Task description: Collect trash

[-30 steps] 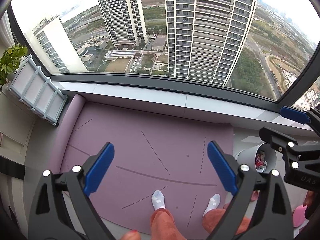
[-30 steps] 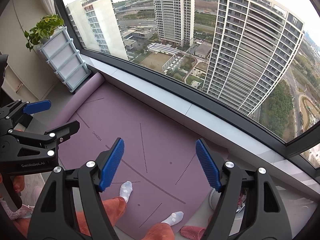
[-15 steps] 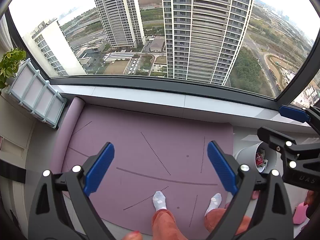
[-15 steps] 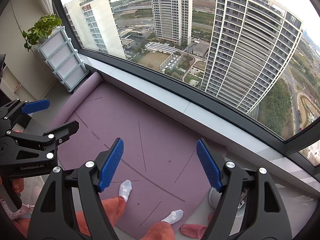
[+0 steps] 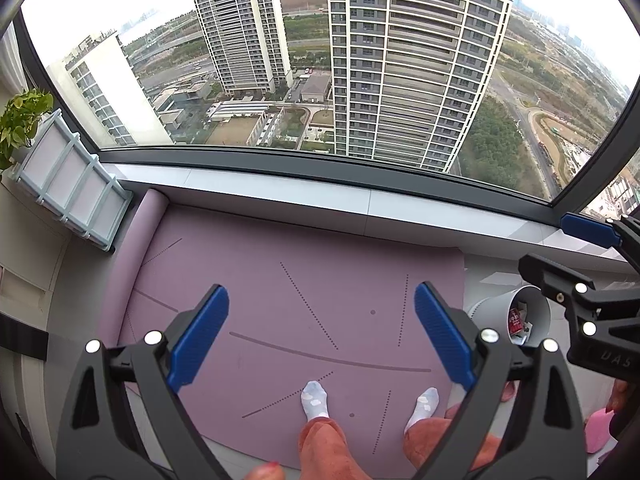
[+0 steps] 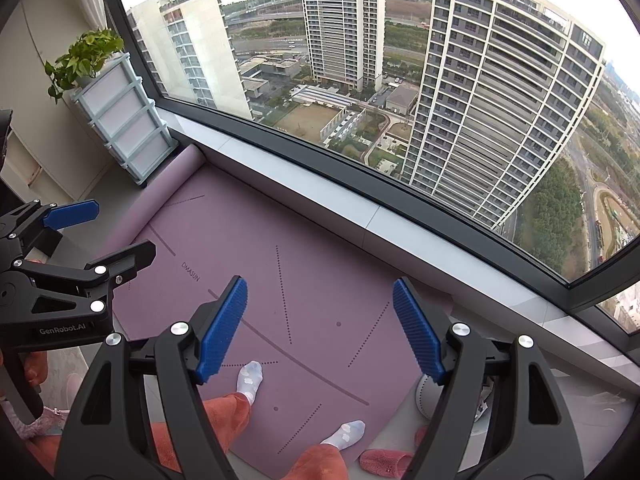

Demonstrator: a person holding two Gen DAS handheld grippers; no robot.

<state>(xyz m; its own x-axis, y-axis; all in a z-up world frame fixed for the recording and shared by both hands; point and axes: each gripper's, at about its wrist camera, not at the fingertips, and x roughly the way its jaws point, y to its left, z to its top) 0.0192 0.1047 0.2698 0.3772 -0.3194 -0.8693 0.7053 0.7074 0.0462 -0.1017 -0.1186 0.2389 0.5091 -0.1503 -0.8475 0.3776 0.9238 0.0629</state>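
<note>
A white cylindrical bin (image 5: 500, 314) stands on the floor just right of the purple mat, with a red can and scraps of trash (image 5: 518, 320) inside. In the right wrist view the bin (image 6: 426, 394) is mostly hidden behind the right finger. My left gripper (image 5: 320, 332) is open and empty, held high above the purple yoga mat (image 5: 280, 300). My right gripper (image 6: 320, 328) is open and empty above the same mat (image 6: 312, 280). Each gripper shows at the edge of the other's view.
The person's legs in orange trousers and white socks (image 5: 314, 398) stand on the mat. A pale blue drawer unit (image 6: 124, 116) with a plant (image 6: 82, 58) stands at the left. A big window (image 5: 320, 80) and its sill lie ahead. Pink slippers (image 6: 384, 462) lie by the bin.
Both views have drifted slightly; the scene sits a little lower in frame. Both grippers stay open and empty.
</note>
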